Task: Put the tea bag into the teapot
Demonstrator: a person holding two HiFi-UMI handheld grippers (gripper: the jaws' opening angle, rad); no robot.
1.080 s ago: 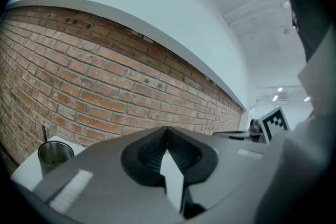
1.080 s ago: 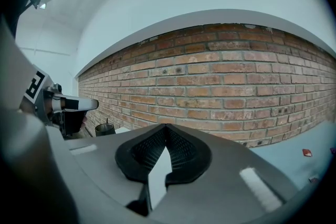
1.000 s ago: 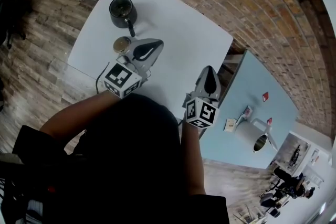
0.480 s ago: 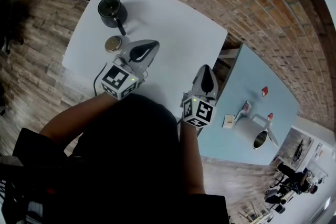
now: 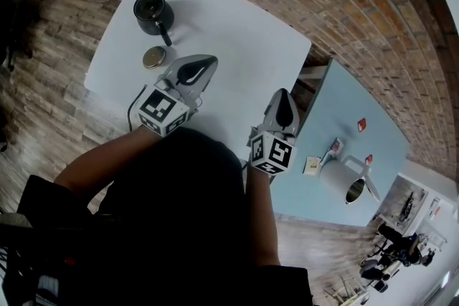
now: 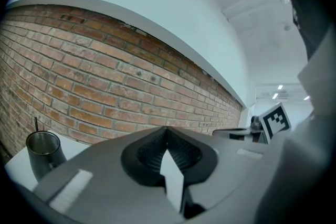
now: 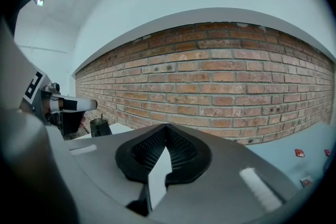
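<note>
Left claw (image 5: pixel 205 64) and right claw (image 5: pixel 285 98) are hovering clenched, empty; next, reaching for the disc (image 5: pixel 153 57), perhaps the tea bag, beside the teapot (image 5: pixel 153 11).

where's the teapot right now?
Head view: the teapot stands near the far left corner of the white table, just beyond a small round disc and ahead of the left gripper. It also shows low left in the left gripper view.

White table (image 5: pixel 237 32), brick wall (image 5: pixel 344 3), pale blue table (image 5: pixel 333 111), wooden floor (image 5: pixel 50 61)
</note>
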